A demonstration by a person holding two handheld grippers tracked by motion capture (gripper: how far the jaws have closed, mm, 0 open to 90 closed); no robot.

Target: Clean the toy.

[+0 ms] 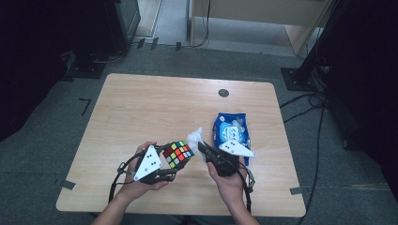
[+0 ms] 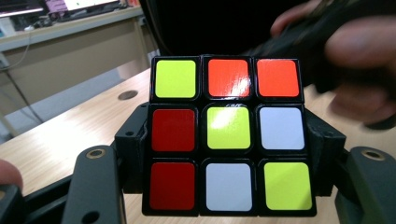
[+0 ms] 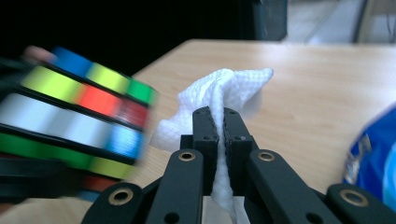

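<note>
Between the left gripper's (image 1: 174,165) jaws sits the puzzle cube (image 1: 178,153), clamped; just beside it the right gripper (image 1: 201,149) pinches a white wipe (image 1: 195,137). Judging by this, wiping hasn't begun.

A light wooden surface (image 1: 141,108) with rounded corners stands on grey carpet floor (image 1: 56,117). Beyond its far edge sits a pale wooden cabinet (image 1: 263,14); black stands (image 1: 305,70) and cables (image 1: 300,101) flank the dim sides.

Cube (image 1: 179,154), white wipe (image 1: 195,137), blue packet (image 1: 230,129)
</note>
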